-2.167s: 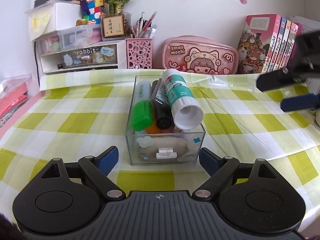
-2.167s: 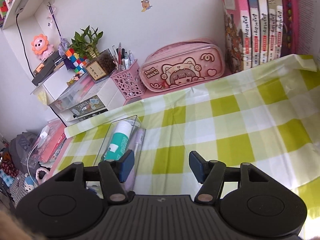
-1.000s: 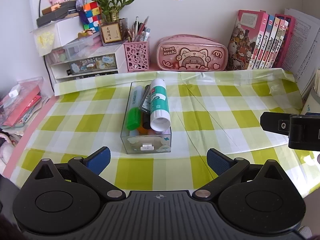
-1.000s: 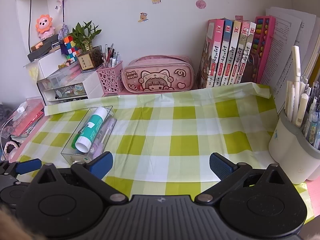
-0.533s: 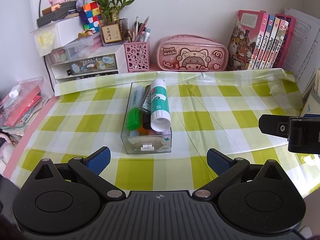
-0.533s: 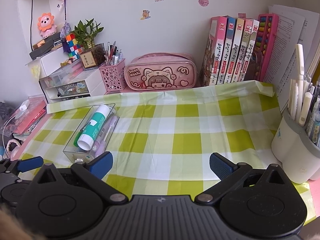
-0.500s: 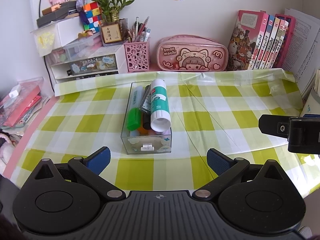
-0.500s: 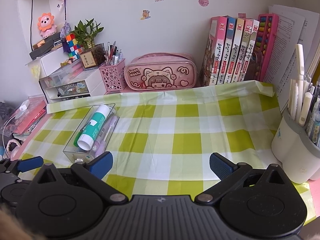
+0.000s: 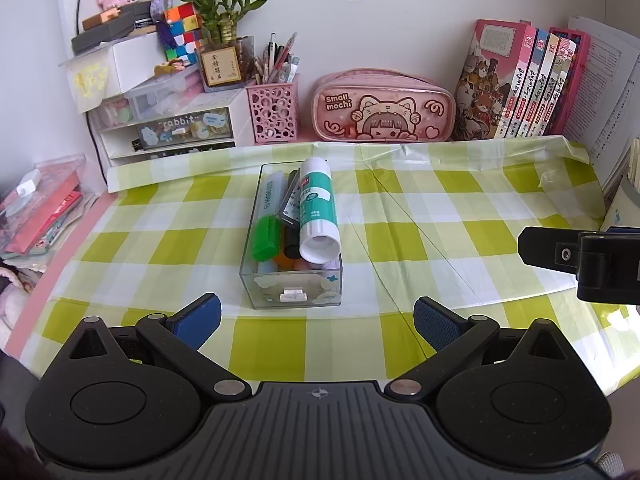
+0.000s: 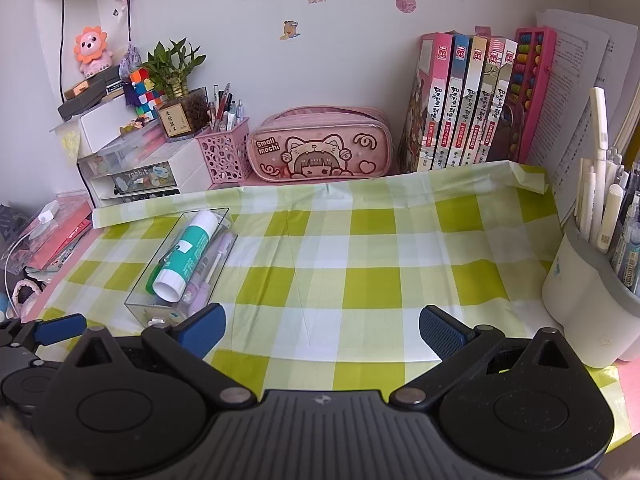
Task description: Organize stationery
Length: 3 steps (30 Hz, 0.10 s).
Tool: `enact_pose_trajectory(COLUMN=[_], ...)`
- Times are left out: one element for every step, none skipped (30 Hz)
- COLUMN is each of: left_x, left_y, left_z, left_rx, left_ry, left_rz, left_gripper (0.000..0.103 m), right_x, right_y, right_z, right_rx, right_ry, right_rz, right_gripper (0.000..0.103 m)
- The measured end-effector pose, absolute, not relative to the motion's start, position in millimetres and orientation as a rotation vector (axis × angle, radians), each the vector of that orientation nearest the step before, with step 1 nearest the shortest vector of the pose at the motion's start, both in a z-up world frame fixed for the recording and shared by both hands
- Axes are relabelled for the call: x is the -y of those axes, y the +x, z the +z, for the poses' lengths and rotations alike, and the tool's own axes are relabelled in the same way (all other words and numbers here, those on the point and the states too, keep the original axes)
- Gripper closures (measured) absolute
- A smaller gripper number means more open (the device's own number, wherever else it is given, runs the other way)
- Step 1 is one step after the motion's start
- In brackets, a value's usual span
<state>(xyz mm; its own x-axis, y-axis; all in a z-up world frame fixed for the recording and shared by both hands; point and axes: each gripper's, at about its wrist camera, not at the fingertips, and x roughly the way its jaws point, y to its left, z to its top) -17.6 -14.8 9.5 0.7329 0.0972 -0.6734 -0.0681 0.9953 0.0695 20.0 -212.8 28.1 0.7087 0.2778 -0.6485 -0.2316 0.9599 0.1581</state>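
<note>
A clear plastic box (image 9: pixel 256 288) stands on the green checked tablecloth (image 9: pixel 460 216), just ahead of my left gripper (image 9: pixel 316 322). It holds a white and teal glue stick (image 9: pixel 316 208), a green-capped highlighter (image 9: pixel 266 236), a black marker and other small items. The box (image 10: pixel 140 308) and glue stick (image 10: pixel 188 256) also show at the left of the right wrist view. My left gripper is open and empty. My right gripper (image 10: pixel 322 330) is open and empty, held above the cloth near the front edge.
Along the back wall stand a pink pencil case (image 9: pixel 384 108), a pink mesh pen holder (image 9: pixel 274 110), white drawers (image 9: pixel 168 132) and a row of books (image 9: pixel 524 84). A grey pen pot (image 10: pixel 592 304) stands at the right. Pink packets (image 9: pixel 36 212) lie at the left.
Over the two seconds both grippers pulled back from the box and opened wider. In the last half second nothing has visibly moved.
</note>
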Motion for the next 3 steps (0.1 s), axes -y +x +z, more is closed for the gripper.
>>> enact_pose_trajectory(left_x=[15.1,15.0,15.0], left_y=[-17.3,-17.4,-17.4], left_z=[8.9,8.9,8.8], left_rx=[-0.742,-0.742,-0.742], left_ry=[0.041,0.04,0.039], left_rz=[0.091,0.09,0.09], left_gripper=[0.005,0.005,0.005], right_x=[212.8,213.0,213.0], right_y=[20.2,20.3,20.2], right_z=[28.0,27.8,27.8], right_rx=[-0.731,-0.731,-0.731], right_ry=[0.066,0.066,0.067], right_rz=[0.283,0.284,0.283], right_gripper=[0.0,0.0,0.0])
